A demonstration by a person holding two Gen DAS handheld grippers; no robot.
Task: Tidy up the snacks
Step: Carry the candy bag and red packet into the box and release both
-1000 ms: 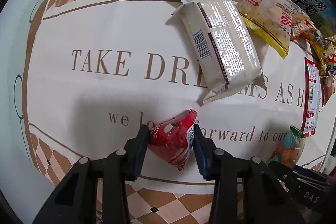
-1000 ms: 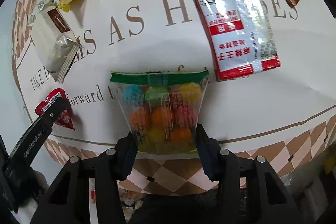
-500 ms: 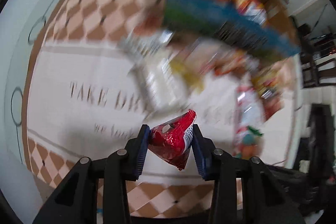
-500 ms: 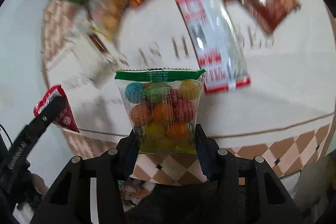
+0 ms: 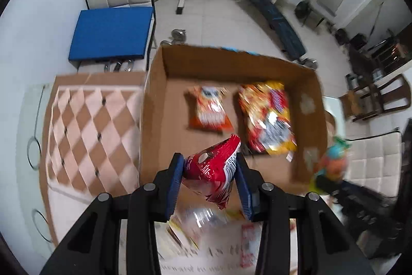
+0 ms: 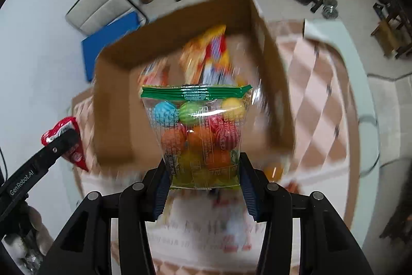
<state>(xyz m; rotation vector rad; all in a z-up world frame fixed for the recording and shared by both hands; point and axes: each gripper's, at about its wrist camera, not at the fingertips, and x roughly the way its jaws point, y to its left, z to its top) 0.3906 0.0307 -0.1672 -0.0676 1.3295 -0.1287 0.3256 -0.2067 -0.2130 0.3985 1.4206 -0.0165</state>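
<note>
Your left gripper [image 5: 209, 173] pinches a small red snack packet [image 5: 212, 173] above the near edge of an open cardboard box [image 5: 154, 105]. Your right gripper [image 6: 203, 178] clamps a clear bag of coloured candy balls [image 6: 198, 135] just before that box. Ahead inside lie two blurred packets, seemingly orange [image 5: 208, 110] and yellow [image 5: 267, 117].

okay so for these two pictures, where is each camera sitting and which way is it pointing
Left wrist view: sits on the left hand-held gripper, looking steeply down past its fingers, shut on a red snack packet, into the cardboard box.
Right wrist view: sits on the right hand-held gripper, looking down past a clear bag of coloured candy balls at the same box; the left gripper shows at its left edge.
Shared: the box, its orange and yellow snack bags, the checkered tablecloth, the blue cushion.
</note>
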